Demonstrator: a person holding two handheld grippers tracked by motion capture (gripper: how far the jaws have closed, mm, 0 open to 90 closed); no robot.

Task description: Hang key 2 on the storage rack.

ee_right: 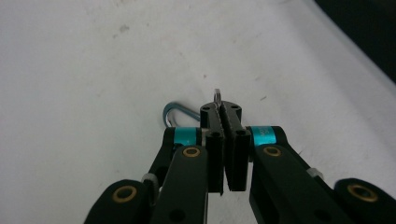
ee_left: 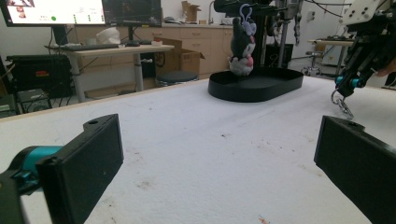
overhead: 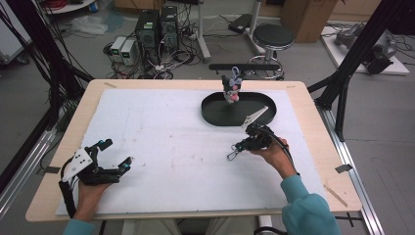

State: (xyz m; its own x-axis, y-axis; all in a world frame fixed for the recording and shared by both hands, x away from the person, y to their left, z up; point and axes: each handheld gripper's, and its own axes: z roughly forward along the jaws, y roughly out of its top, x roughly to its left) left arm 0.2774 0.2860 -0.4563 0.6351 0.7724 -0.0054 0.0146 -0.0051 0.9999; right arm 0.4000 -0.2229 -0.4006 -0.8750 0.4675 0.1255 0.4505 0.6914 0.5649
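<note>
Two black fingers (ee_left: 84, 163) of the left gripper (overhead: 116, 157) stand wide apart with nothing between them, seen close up in the left gripper view, one at 8 o'clock and the other at 4 o'clock. From the high view this gripper sits at about 8 o'clock on the desk (overhead: 63, 127), resting in the person's left hand (overhead: 90, 192) on the white mat (overhead: 161, 142). Over at 3 o'clock of the mat, the right gripper (overhead: 237, 149) points toward 8 o'clock, held by the right hand (overhead: 274, 155) with a teal sleeve (overhead: 306, 208) behind it. Its fingers (ee_right: 215, 140) are pressed together and pinch a small metal clip (ee_right: 173, 113), a silver carabiner with a ring; in the right gripper view the ring pokes out at 12 o'clock above the fingertips and the silver loop curves out at 10 o'clock. The clip (overhead: 232, 155) hangs at the fingertips right at the mat; whether it touches the mat I cannot tell. At 12 o'clock from the right gripper, a black oval tray (overhead: 215, 115) lies on the mat, near the far edge of the desk. A small dark plush toy (overhead: 231, 88) with a purple loop on top stands upright in the tray, toward its far side. The clip is well apart from the left gripper and near the tray's front rim.
</note>
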